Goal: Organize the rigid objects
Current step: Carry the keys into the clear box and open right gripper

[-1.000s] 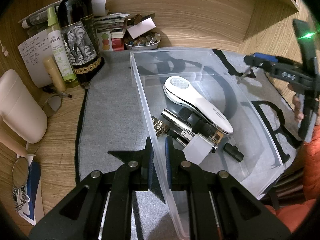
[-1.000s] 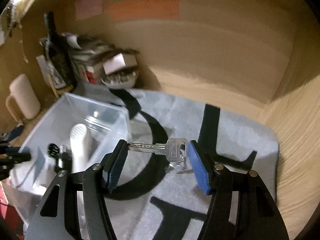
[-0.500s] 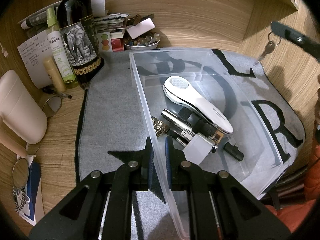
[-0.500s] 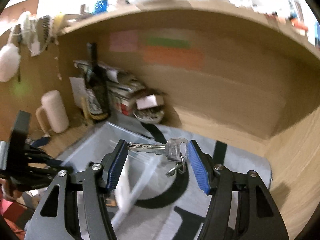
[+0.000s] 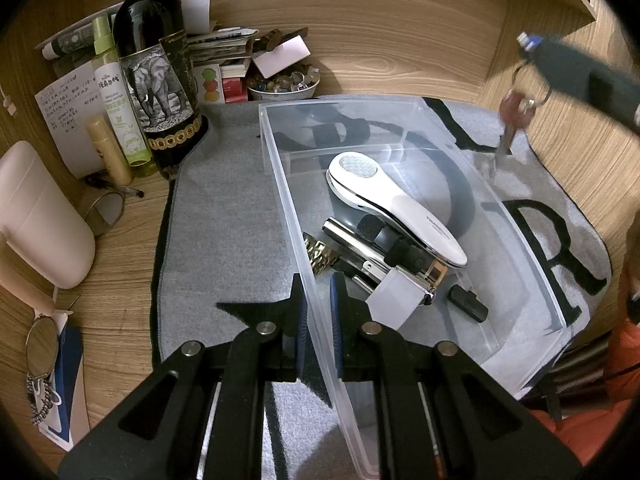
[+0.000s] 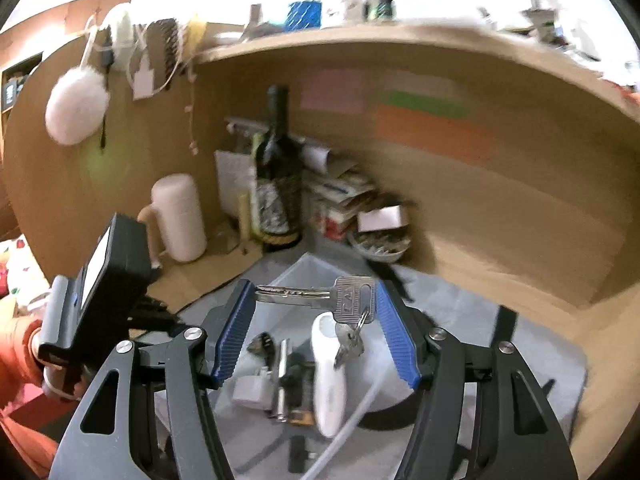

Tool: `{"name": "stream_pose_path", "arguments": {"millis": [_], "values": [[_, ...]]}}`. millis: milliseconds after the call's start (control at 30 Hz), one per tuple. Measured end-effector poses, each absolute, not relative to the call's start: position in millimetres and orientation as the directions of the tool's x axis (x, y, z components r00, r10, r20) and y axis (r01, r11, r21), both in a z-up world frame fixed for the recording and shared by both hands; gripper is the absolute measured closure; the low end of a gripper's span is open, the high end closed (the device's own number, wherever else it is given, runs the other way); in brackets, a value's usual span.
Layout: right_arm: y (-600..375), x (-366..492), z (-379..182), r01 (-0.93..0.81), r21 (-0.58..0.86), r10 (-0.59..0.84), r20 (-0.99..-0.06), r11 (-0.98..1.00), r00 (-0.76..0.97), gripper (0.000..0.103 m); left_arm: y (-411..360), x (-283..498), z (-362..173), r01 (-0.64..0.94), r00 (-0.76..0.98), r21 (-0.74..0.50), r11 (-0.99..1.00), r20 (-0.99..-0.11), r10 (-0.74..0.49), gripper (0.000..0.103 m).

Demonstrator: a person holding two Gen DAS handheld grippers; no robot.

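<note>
Key crosswise, clamped between right claw pads

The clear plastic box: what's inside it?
Inside the clear box: a white handheld device, a small white block, a black clip and metal pieces partly hidden under the device.

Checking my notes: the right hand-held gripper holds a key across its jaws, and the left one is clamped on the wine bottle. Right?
Partly. The left hand-held gripper is clamped on the clear bin's wall, not the wine bottle; the left wrist view shows it. The key is right.
</note>
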State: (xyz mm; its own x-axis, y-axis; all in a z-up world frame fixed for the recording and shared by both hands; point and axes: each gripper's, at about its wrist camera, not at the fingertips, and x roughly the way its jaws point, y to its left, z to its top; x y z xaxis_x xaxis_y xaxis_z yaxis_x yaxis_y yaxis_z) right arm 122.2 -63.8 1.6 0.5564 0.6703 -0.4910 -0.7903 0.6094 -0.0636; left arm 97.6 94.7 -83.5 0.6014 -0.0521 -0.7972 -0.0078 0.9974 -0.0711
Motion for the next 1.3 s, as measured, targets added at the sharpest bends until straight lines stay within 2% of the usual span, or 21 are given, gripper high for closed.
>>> {"name": "stream_pose_path", "arguments": {"millis": [433,667,933,1033,1300], "values": [[-24.4,150.0,-60.6,-0.820,-0.010,0.592,-0.686,0.573,0.422,0.044,94.0,98.3,-83.5,-0.002,0.605,-0.075,0.997,-0.794,-0.059,0.093],[-23.0,161.0,-77.9,-0.805,-0.024,0.529,-0.742,0.593,0.411,0.044,93.4,98.3,-83.6,-0.004,0.606,-0.075,0.997,-0.793,-0.057,0.093],[-28.4,160.1,-74.4,-0.801,-0.024,0.528,-0.740,0.598,0.417,0.041,93.3,99.6,-84.1,-0.004,0.603,-0.079,0.997,-0.795,-0.060,0.093],[-34.8,157.3,-67.2,-0.795,-0.028,0.538,-0.722,0.606,0.435,0.036,92.2,99.8,-83.1,-0.006,0.605,-0.069,0.998,-0.794,-0.051,0.093],[-59.9,144.0,-45.4,-0.772,-0.052,0.557,-0.662,0.634,0.501,0.031,90.0,92.3,-58.4,-0.026,0.663,0.000,1.000,-0.748,0.017,0.093]]}}
